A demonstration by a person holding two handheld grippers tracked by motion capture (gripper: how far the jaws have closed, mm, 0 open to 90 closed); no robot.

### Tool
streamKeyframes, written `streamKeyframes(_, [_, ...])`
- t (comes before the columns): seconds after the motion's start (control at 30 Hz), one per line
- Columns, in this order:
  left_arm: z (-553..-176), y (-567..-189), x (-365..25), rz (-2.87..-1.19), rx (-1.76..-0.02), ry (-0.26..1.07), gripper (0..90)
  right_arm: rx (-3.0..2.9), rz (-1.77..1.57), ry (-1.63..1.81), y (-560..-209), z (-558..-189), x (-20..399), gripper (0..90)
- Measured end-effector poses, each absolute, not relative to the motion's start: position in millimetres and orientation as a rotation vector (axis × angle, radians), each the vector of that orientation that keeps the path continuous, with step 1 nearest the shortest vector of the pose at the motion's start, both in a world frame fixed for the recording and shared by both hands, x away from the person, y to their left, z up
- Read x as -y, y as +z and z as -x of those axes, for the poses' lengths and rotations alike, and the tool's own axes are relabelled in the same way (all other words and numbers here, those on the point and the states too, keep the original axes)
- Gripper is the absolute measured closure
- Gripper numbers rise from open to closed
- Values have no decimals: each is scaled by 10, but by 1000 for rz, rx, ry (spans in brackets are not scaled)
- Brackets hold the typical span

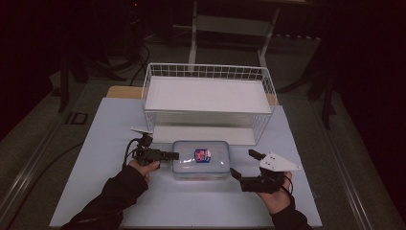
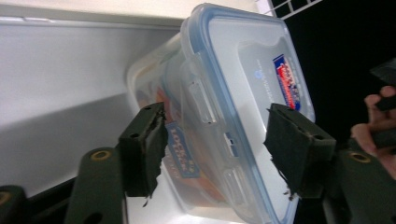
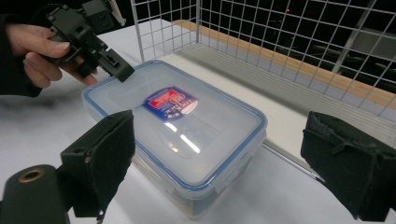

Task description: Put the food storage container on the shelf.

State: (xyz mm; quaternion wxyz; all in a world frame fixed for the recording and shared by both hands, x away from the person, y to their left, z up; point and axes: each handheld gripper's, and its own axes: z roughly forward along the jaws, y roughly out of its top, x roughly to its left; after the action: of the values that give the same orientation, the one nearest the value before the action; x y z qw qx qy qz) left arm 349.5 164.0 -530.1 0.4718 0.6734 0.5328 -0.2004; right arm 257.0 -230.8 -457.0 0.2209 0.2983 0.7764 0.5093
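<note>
Container (image 1: 201, 160), a clear lidded box with blue seal and red-blue label, sits on the worktop (image 1: 110, 143) before the wire basket (image 1: 208, 103). Left gripper (image 1: 168, 155) narrows around its left end clip; squeeze squarely. Right gripper (image 1: 242, 164) waits wide open beside the other end.

One camera is looking forward and down over the whole tabletop (image 1: 95, 191) from above. Two more are riding on the tools, peering close along their jaws from opposite ends at the lidded container (image 1: 201, 159) (image 2: 243, 70) (image 3: 187, 126), which all three are sharing.
</note>
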Motion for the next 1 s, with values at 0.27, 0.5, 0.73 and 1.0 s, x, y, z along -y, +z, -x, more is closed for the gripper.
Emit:
streamKeyframes(0.27, [-3477, -5300, -1663, -1653, -1242, -498, 489, -2168, -861, 1404, -4603, -2616, 2324, 99])
streamKeyframes(0.5, [-3399, -5248, -1670, -1668, -1177, -474, 545, -2240, -967, 1431, -4715, -2781, 2333, 101])
streamKeyframes(0.73, [-3281, -5198, -1643, -1699, -1095, -426, 570, -2338, -1091, 1456, -4861, -2960, 2341, 134])
streamKeyframes(1.0, [-3198, -5178, -1628, -1707, -1051, -419, 588, -2470, -1256, 1515, -5030, -3146, 2379, 211])
